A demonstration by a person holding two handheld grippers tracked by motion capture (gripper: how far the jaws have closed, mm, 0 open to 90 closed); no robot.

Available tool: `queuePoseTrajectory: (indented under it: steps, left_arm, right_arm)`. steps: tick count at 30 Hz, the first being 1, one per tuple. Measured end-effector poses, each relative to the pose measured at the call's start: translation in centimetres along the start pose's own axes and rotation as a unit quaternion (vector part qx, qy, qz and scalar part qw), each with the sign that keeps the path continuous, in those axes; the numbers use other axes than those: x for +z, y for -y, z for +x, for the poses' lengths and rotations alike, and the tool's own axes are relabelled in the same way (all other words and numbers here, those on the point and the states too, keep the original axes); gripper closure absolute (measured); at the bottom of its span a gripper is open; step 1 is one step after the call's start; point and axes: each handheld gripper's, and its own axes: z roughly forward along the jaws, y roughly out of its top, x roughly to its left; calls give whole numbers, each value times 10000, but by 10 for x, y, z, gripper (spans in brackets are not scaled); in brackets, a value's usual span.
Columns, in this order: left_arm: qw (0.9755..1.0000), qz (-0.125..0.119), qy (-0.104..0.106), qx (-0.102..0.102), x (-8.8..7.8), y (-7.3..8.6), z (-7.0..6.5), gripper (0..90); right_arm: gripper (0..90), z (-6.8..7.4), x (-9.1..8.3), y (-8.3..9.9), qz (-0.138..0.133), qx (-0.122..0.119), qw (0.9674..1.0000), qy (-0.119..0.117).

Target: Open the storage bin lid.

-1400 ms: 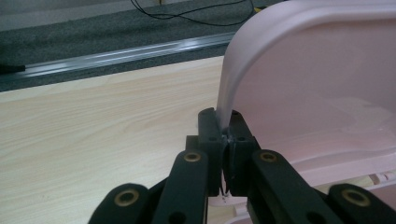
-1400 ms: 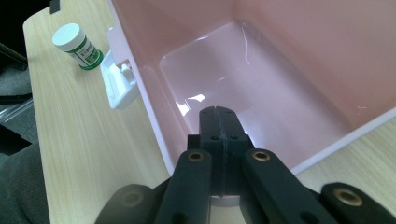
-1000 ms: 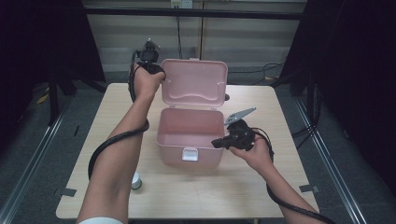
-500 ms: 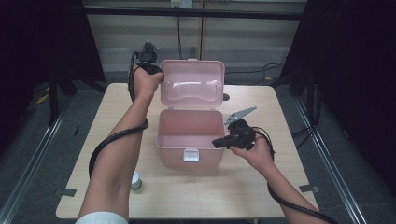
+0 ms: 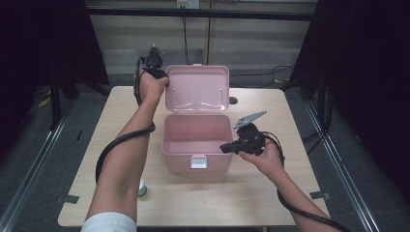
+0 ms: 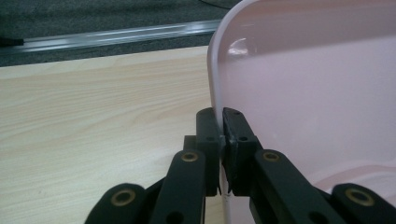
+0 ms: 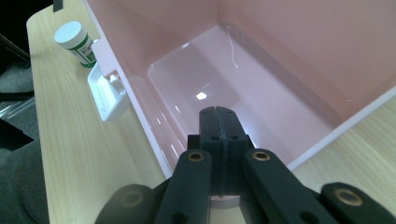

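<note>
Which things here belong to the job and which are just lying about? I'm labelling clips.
In the job:
pink box
its lid, pinched at the edge by the left claw
right claw, shut at the box rim

Lying about:
small white-capped bottle

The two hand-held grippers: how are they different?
The left hand-held gripper pinches the edge of the pink box's raised lid; the right hand-held gripper clamps the box's near rim. The left is held up high at the back, the right low beside the box. Both are black and shut.
</note>
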Motion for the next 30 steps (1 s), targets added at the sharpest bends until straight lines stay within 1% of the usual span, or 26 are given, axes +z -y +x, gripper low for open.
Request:
queuePoseTrajectory:
  steps: [3,6,8,11,13,15,16,22,23,24,29,30]
  left_arm:
    - [10000,21,-33,0,3,3,2,855]
    - [10000,51,-45,-33,7,5,3,854]
    - [9999,102,-52,-29,9,5,4,853]
    - [9999,92,-69,-45,12,6,4,853]
    - [9999,130,-83,-38,16,6,5,853]
    - [9999,139,-67,-49,17,7,5,852]
    - [9998,159,-54,-71,20,8,6,852]
    - [9997,207,-69,-82,25,13,9,846]
    - [9997,226,-64,-50,26,13,10,845]
    - [9997,216,-68,-82,27,14,10,844]
    - [9997,196,-104,-50,30,16,10,838]
    - [9997,223,-126,-39,32,17,10,836]
  right_arm:
    - [900,2,-1,1,22,-10,10000,8]
    - [900,2,-1,2,-23,-7,10000,5]
    - [900,2,-1,2,-26,11,10000,4]
    - [900,2,-1,2,-40,29,10000,-11]
    - [900,2,-1,2,-33,32,10000,-11]
    - [900,3,-1,2,-28,56,10000,-14]
    - [900,2,-1,3,-50,60,9999,-67]
    - [900,3,-1,3,-55,69,9999,-77]
    - [900,3,-1,3,-73,88,9999,-117]
    - [900,3,-1,3,-86,87,9999,-122]
    - [900,4,-1,3,-81,98,9998,-119]
    - [900,4,-1,3,-91,78,9999,-116]
